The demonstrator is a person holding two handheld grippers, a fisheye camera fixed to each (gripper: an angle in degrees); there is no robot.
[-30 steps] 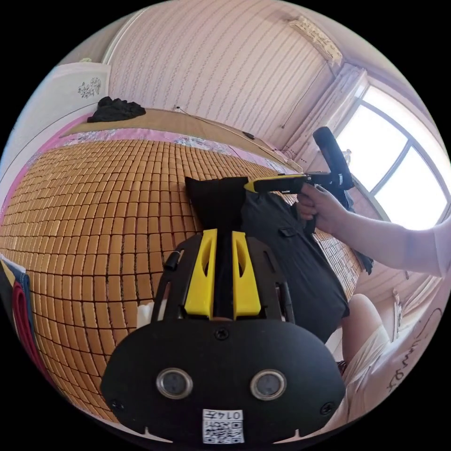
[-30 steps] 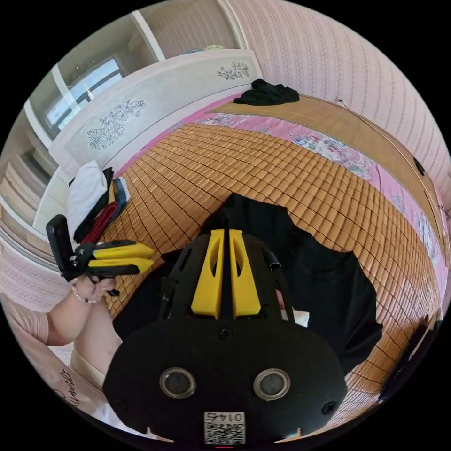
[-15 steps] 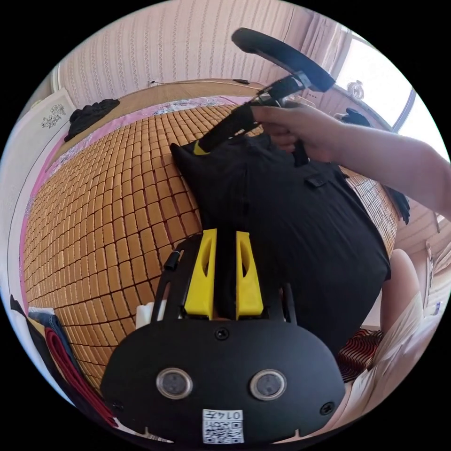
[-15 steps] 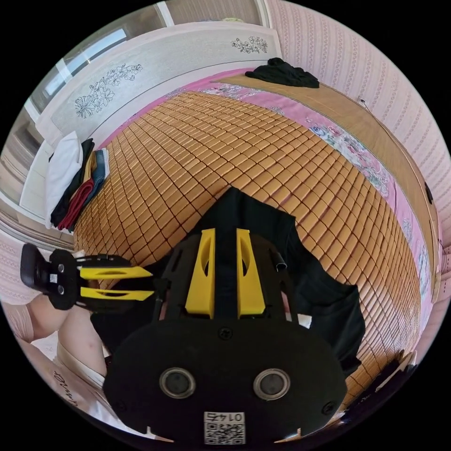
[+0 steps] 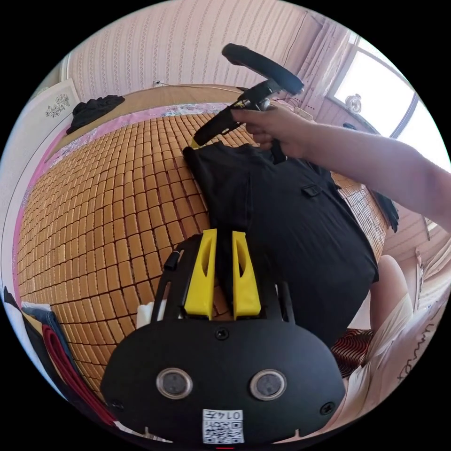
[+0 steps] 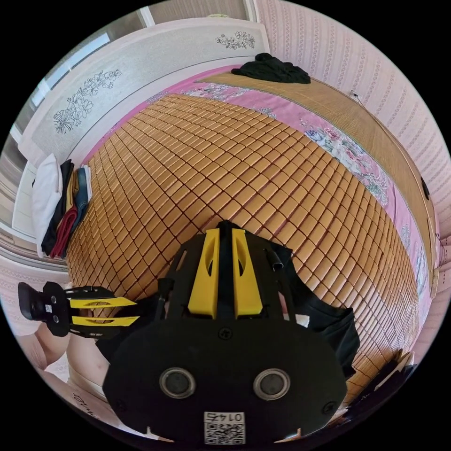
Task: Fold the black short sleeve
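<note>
The black shirt [image 5: 286, 221] is spread flat on the bamboo mat [image 5: 103, 197], at the mat's edge nearest the person. In the left gripper view, the left gripper [image 5: 222, 235] is seen at the shirt's near edge, its yellow jaws narrowly apart with a dark strip of cloth between them; whether they press on it cannot be told. In the same view the right gripper [image 5: 195, 142] is held in a hand [image 5: 272, 129] at the shirt's far corner, its tip touching the cloth; the state of its jaws cannot be told there. In the right gripper view, the right gripper [image 6: 224, 231] is seen with jaws narrowly apart and black cloth in the gap, and the left gripper [image 6: 131, 310] is seen at the shirt's edge, its jaws slightly apart. A stack of folded clothes [image 6: 58, 206] lies at a corner of the mat, well apart from the shirt. A dark heap [image 6: 270, 68] lies beyond the mat by the wall.
</note>
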